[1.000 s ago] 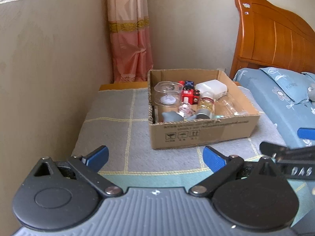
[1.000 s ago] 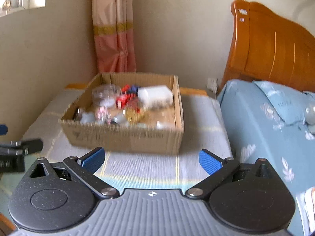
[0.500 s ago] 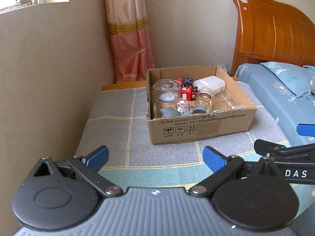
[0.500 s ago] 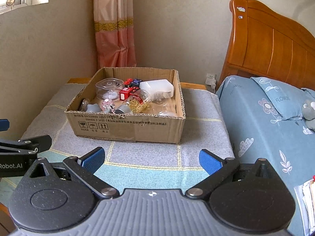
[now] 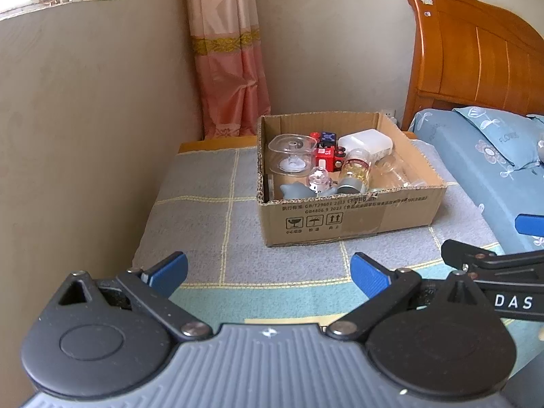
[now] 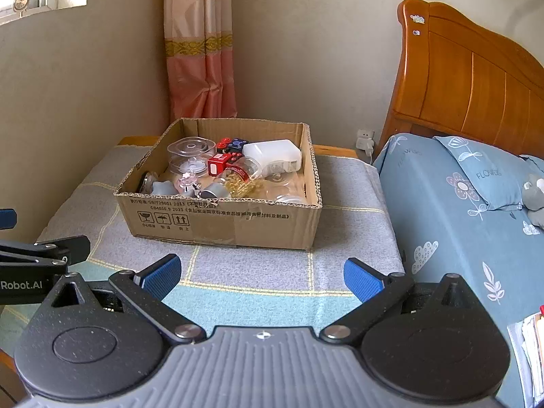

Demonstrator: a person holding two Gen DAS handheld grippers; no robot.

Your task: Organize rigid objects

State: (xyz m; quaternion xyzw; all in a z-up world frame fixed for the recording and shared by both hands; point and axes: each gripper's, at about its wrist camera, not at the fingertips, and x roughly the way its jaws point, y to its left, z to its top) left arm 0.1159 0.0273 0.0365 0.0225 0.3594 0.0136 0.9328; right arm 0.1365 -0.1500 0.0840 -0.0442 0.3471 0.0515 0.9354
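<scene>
An open cardboard box [image 5: 353, 219] [image 6: 238, 224] stands on a table covered by a grey checked cloth [image 5: 210, 224] [image 6: 343, 224]. Inside lie a clear round container [image 5: 291, 148] [image 6: 191, 149], a red block [image 5: 324, 157] [image 6: 219, 163], a white plastic container [image 5: 365, 141] [image 6: 272, 153], a glass jar with gold bits [image 5: 357, 173] [image 6: 238, 178] and other small items. My left gripper [image 5: 268, 272] is open and empty, well short of the box. My right gripper [image 6: 261, 273] is open and empty, also in front of the box.
A wall [image 5: 85, 119] runs along the table's left side, with a pink curtain [image 5: 231, 78] in the corner. A bed with blue bedding [image 6: 459, 210] and a wooden headboard [image 6: 469, 78] lies right of the table. Papers [image 6: 530, 350] lie at the lower right.
Both grippers have pulled back and risen a little, so the box looks smaller and farther. The right view has gone from blurred to sharp. Both stay open.
</scene>
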